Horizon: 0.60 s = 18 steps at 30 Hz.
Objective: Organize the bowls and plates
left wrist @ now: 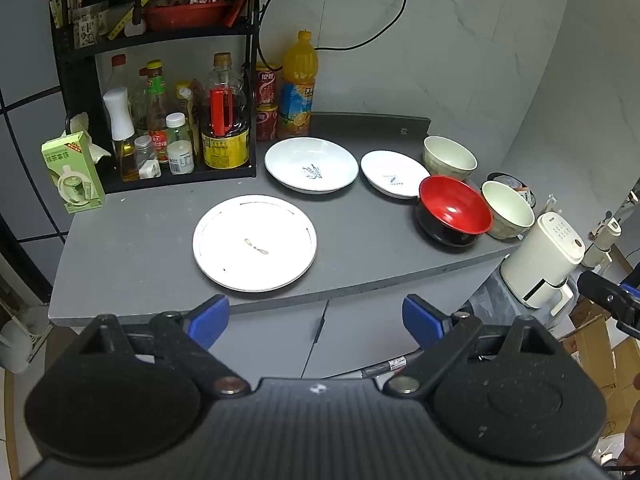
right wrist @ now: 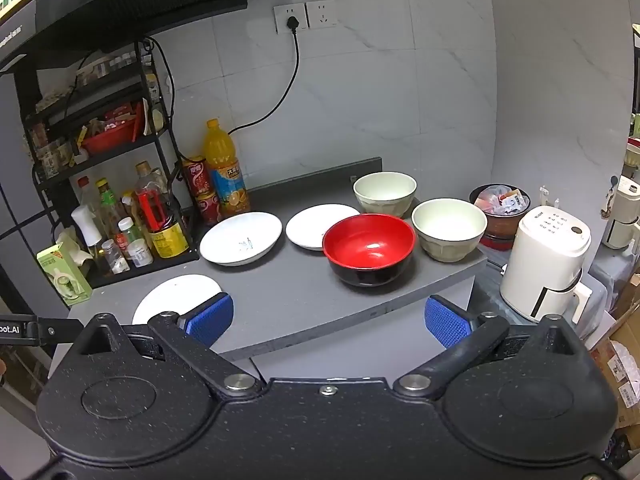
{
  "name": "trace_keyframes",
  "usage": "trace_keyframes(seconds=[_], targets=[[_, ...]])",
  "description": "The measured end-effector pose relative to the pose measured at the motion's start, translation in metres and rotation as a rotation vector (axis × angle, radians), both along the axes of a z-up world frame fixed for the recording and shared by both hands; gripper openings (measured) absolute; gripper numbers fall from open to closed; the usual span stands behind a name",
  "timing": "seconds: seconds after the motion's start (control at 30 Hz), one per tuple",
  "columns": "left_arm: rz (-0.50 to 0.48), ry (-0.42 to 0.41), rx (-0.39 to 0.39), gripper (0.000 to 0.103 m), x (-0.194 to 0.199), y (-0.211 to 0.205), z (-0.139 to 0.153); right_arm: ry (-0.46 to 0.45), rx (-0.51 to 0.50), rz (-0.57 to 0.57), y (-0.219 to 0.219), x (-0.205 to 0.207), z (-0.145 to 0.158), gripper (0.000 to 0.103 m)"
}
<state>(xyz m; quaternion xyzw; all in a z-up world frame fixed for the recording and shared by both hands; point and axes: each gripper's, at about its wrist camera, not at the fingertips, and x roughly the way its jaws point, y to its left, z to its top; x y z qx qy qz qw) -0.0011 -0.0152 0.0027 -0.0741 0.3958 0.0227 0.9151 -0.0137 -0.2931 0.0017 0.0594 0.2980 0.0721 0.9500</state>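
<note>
left wrist view: both grippers' jaws are seen apart and empty short of the counter (left wrist: 140, 240); the large flat plate (left wrist: 255, 243) is best gripped at its near rim.

The left gripper (left wrist: 316, 322) points steeply downward, its blue-padded jaws spread wide with nothing between them. The right gripper (right wrist: 328, 320) tilts down less steeply, jaws likewise wide apart and empty. The two are side by side.
</note>
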Motion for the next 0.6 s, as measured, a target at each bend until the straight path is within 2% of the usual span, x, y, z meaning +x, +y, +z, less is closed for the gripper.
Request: trace_keyframes(seconds=[0.6], targets=[[0.005,0.005,0.000,0.092,-0.0030,0.0004,0.0014,-0.001,0.000,0.009,0.0010,-0.0023,0.0000,0.103]])
